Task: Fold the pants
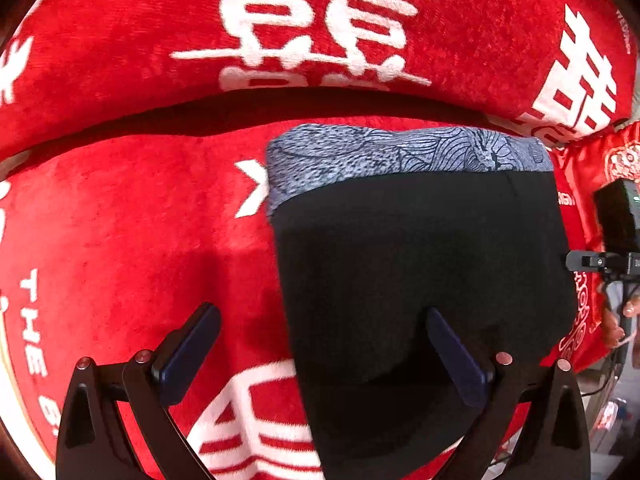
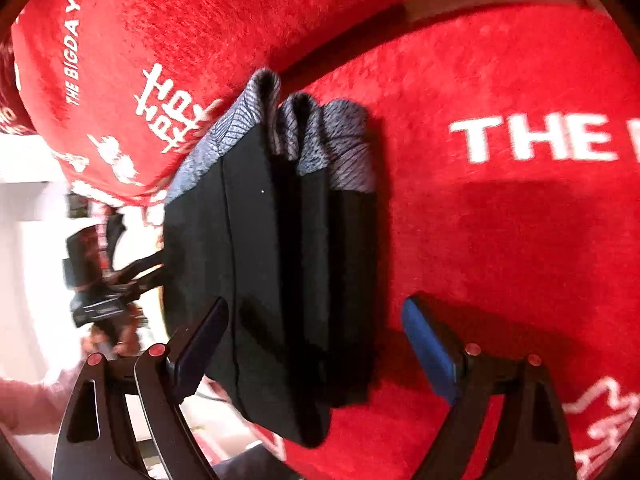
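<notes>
Red plush blanket underneath; black pants lying folded on top, soft, light, likely limp. Best pinched at layered edge near patterned waistband. Left gripper spread, right gripper spread, both empty.

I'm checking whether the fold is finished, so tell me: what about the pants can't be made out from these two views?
- Pants, near end: left wrist view, cut off by the bottom edge and the right finger.
- Folded layers: right wrist view, gaps too dark to count.
- Underside on the red blanket: hidden by the pants in both views.
- Left gripper: right wrist view, blurred.
</notes>
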